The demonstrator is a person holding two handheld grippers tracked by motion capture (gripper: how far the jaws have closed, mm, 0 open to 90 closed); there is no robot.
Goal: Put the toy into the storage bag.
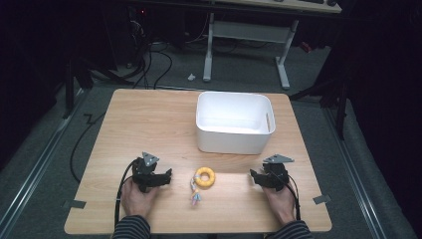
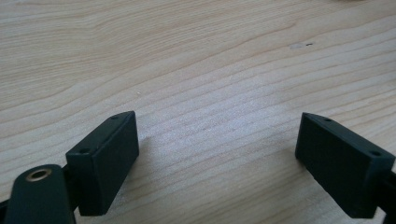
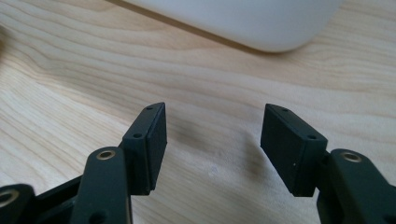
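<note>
1. Two striped sleeves come in at the near edge of the desk (image 1: 114, 124), each hand gripping a black tool.
2. The left gripper (image 1: 166, 177) sits near the left front of the desk, angled toward the middle; in its own view its jaws stand wide apart over bare wood, with nothing between them.
3. The right gripper (image 1: 254, 175) sits near the right front, also turned inward; in its own view the jaws are partly apart, narrower than the left pair, and only bare wood lies between them.
4. A black cable trails from each tool back past the wrist and off the near edge.
5. Between the two grippers lies the ring (image 1: 205, 177), a yellow-orange doughnut shape, flat on the wood and touched by neither tool.
6. Just in front of the ring, on its near side, lies a small pastel tag or tassel (image 1: 194, 198); whether it is tied to the ring I cannot tell.
7. Farther back, beyond the ring and slightly to its right, stands the bin (image 1: 234, 142), white, rectangular, open-topped.
8. The bin's rounded lower wall (image 3: 243, 21) shows at the top of the right gripper view, ahead of those jaws and apart from them.
9. Beyond the desk, the dark floor carries cables and a white frame (image 1: 246, 32).
</note>
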